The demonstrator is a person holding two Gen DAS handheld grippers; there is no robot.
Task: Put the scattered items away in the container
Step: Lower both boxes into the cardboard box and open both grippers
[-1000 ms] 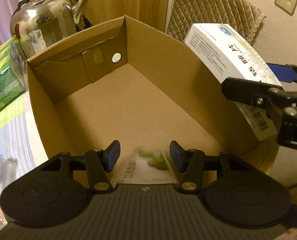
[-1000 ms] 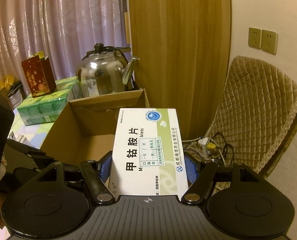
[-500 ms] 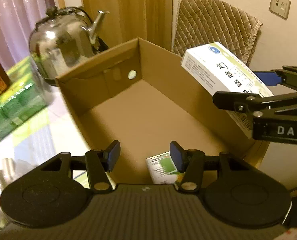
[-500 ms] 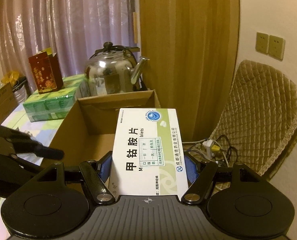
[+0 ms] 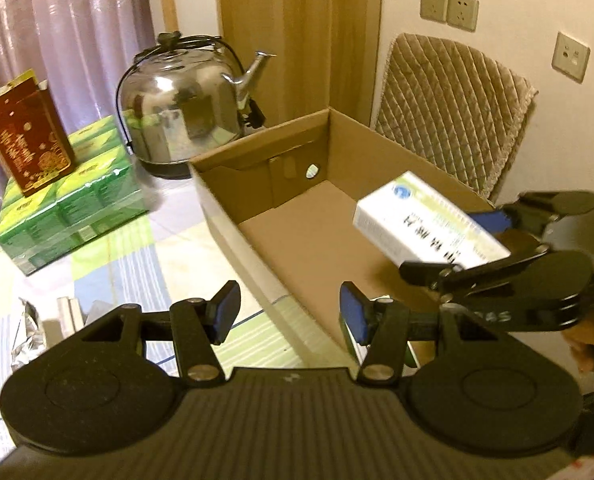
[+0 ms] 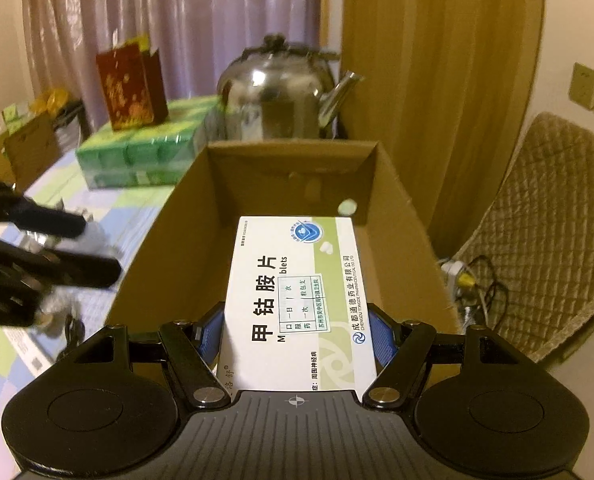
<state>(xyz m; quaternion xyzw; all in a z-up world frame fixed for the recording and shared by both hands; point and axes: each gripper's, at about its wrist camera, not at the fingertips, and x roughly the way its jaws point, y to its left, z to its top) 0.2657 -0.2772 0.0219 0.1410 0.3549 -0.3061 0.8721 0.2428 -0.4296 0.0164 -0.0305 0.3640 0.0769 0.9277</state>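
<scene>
An open cardboard box [image 5: 233,236] stands on the table, its far wall [image 6: 293,148] facing the right wrist view. My right gripper [image 6: 297,336] is shut on a white and green medicine box [image 6: 297,300], held level over the carton's near end. From the left wrist view, that medicine box [image 5: 425,224] hangs above the carton's right side in the right gripper [image 5: 465,244]. My left gripper [image 5: 289,314] is open and holds nothing, above the carton's near left wall. A small green and white box [image 5: 412,355] lies inside the carton, mostly hidden behind my left gripper's finger.
A steel kettle [image 5: 181,120] stands behind the carton. Green wrapped packs [image 5: 69,208] with a red gift bag [image 5: 25,136] on them sit at the left. Foil packets [image 5: 29,328] lie on the checked tablecloth. A quilted chair back [image 5: 449,112] and a power strip [image 6: 461,276] are on the right.
My left gripper let the small green box drop into the carton, then drew back up and to the left. My right gripper carried the medicine box over the carton's inside.
</scene>
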